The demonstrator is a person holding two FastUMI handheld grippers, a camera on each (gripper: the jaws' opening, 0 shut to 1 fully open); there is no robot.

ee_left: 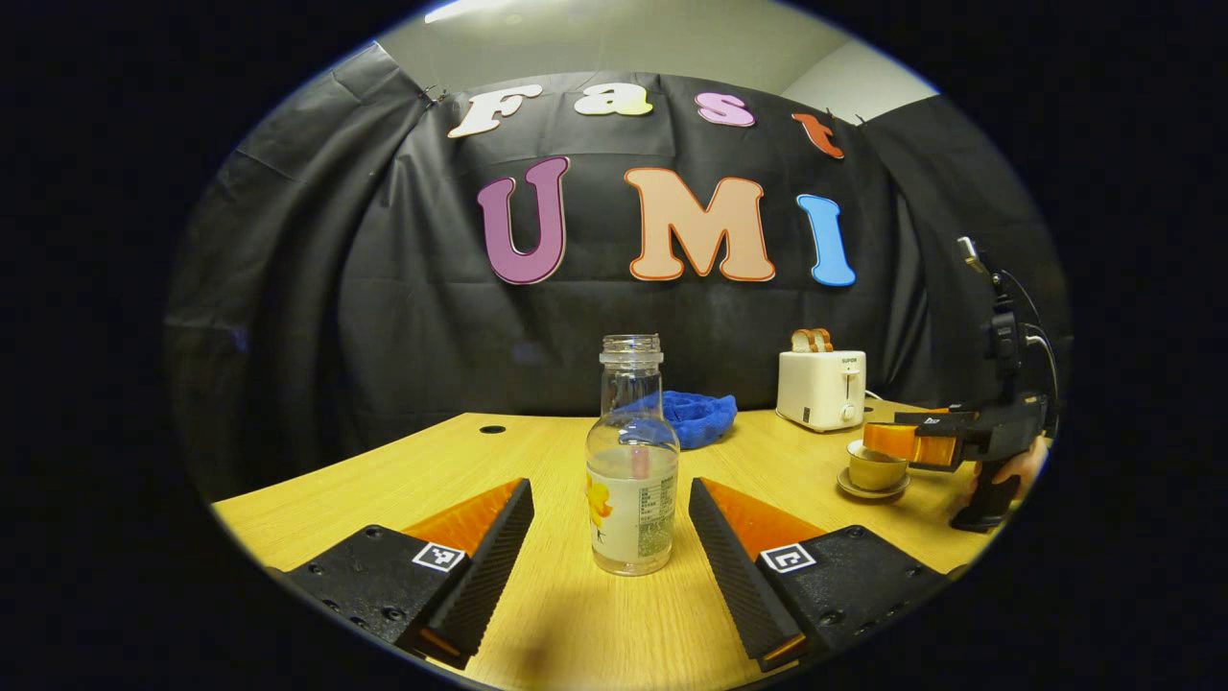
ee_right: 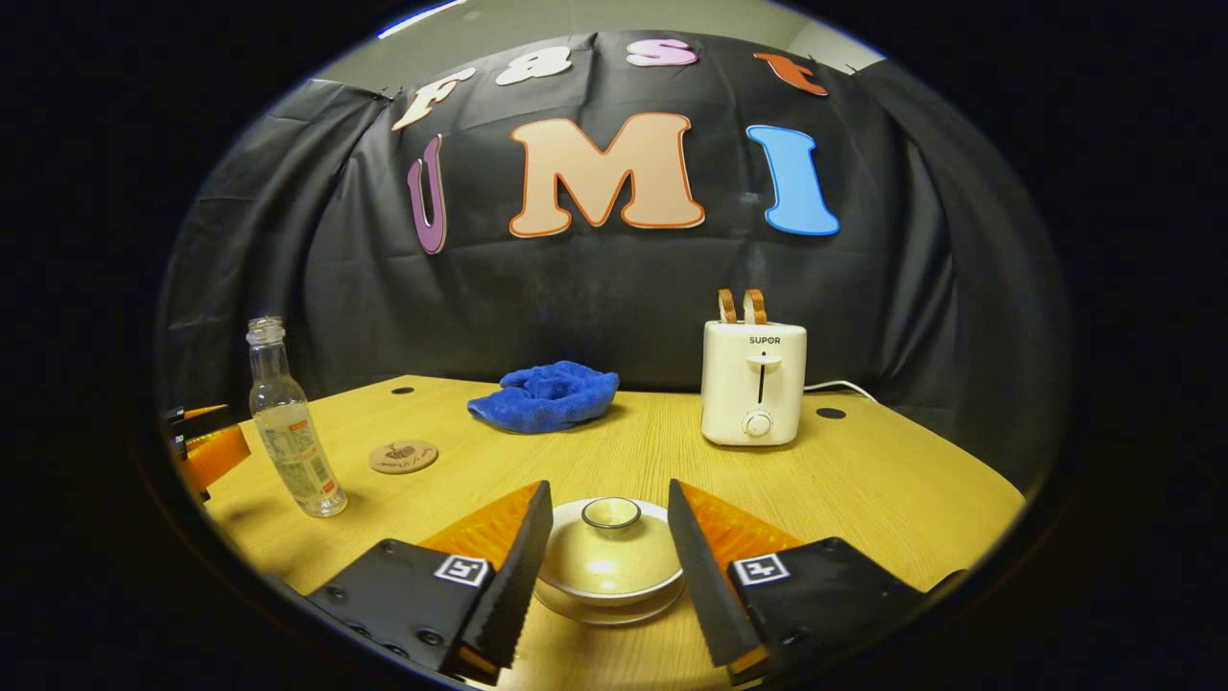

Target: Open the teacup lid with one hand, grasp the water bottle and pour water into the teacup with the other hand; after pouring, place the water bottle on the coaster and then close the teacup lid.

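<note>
Teacup (ee_right: 608, 566) with its lid (ee_right: 610, 537) still on, sitting on its saucer at the near edge of the table (ee_right: 911, 480), between the wide-spread fingers of the right gripper (ee_right: 606, 566).

We judge the step in hand to be lifting the lid, and to do it well we would centre the fingers on the small knob, close gently, and raise it straight up so the cup stays put on the saucer. Neither finger touches the lid or cup yet. Over on the left, the water bottle (ee_left: 631, 461) stands upright and uncapped between the fingers of the left gripper (ee_left: 614, 547), which also stands wide and holds nothing. The coaster (ee_right: 403, 456) lies just beyond the bottle; a blue cloth (ee_right: 547, 393) and toaster (ee_right: 754, 384) sit further back.
</note>
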